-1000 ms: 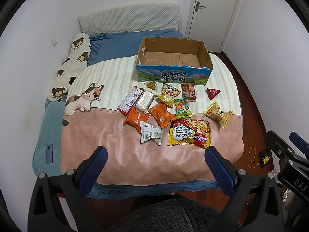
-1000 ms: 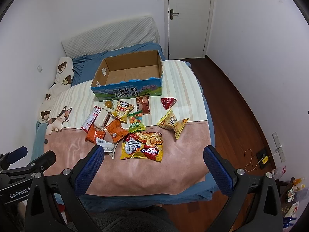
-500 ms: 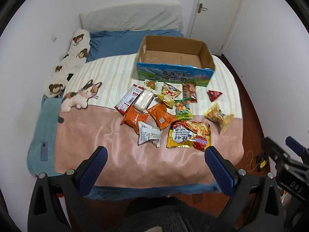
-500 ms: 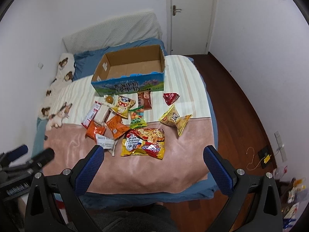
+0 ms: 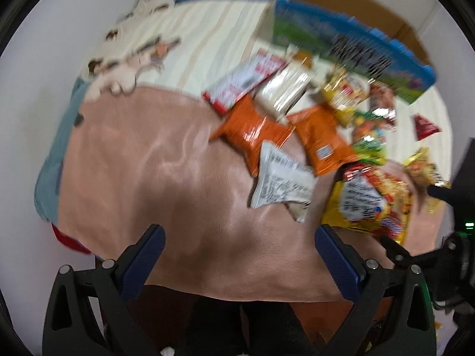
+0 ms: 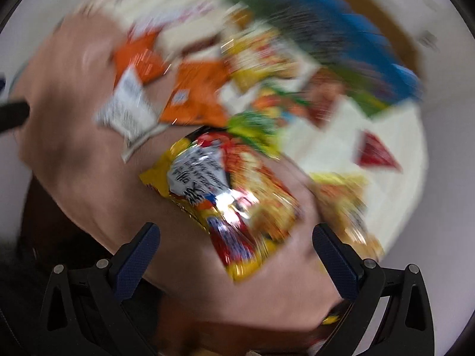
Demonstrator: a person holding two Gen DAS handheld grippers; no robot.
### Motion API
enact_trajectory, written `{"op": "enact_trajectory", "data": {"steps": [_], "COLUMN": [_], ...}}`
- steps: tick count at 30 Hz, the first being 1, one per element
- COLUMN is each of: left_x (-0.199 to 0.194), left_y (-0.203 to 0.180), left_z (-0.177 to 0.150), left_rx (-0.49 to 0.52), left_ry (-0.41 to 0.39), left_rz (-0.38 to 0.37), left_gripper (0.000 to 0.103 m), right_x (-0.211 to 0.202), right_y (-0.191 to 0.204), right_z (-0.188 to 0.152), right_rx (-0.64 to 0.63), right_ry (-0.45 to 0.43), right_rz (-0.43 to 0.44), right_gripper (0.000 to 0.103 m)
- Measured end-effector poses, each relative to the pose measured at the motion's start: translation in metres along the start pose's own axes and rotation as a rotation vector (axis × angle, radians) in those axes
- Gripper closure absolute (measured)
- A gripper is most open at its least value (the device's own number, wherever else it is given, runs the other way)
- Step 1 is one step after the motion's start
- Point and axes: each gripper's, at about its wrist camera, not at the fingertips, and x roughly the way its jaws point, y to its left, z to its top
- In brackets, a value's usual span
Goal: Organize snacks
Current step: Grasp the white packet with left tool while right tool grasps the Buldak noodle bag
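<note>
Several snack packets lie on the bed in front of an open cardboard box (image 5: 350, 38) with a blue and green side. In the blurred left wrist view my left gripper (image 5: 239, 262) is open above the pink blanket (image 5: 154, 184), short of a white packet (image 5: 282, 179) and two orange packets (image 5: 252, 130). In the very blurred right wrist view my right gripper (image 6: 236, 261) is open, close over the big yellow noodle bag (image 6: 225, 195). A red triangular packet (image 6: 375, 152) and a yellow bag (image 6: 344, 201) lie to its right. Nothing is held.
A cat and bear print pillow (image 5: 127, 47) lies along the bed's left side by the white wall. The bed's front edge runs just ahead of my left fingers. The right gripper's black body (image 5: 463, 195) shows at the left view's right edge.
Both grippers have dropped fast from a high view of the whole bed to close over the snacks; both frames are now motion-blurred. The snacks and box have not moved.
</note>
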Motion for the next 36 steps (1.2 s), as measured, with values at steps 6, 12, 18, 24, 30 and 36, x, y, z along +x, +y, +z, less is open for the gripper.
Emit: {"op": "enact_trajectory", "data": {"steps": [6, 12, 18, 24, 30, 36], "left_x": [0.048, 0.075, 0.091, 0.126, 0.162, 0.161], "left_y": [0.002, 0.008, 0.021, 0.032, 0.028, 0.014], "left_z": [-0.006, -0.004, 0.015, 0.046, 0.054, 0.052], "left_rx": [-0.081, -0.188, -0.37, -0.59, -0.631, -0.414], "left_ry": [0.102, 0.203, 0.277, 0.333, 0.387, 0.33], "left_rz": [0.006, -0.07, -0.219, -0.333, -0.264, -0.18], "left_gripper": [0.0, 0.0, 0.0, 0.001, 0.01, 0.023], "right_x": [0.082, 0.12, 0.115, 0.128, 0.128, 0.09], "right_y": [0.023, 0.016, -0.027, -0.035, -0.041, -0.07], "right_z": [0.033, 0.049, 0.027, -0.012, -0.03, -0.064], "right_rx": [-0.264, -0.204, 0.338, 0.756, 0.872, 0.799], "right_ry": [0.123, 0.156, 0.139, 0.109, 0.109, 0.094], "right_rz": [0.01, 0.11, 0.249, 0.337, 0.418, 0.415], "right_gripper": [0.0, 0.0, 0.011, 0.01, 0.007, 0.004]}}
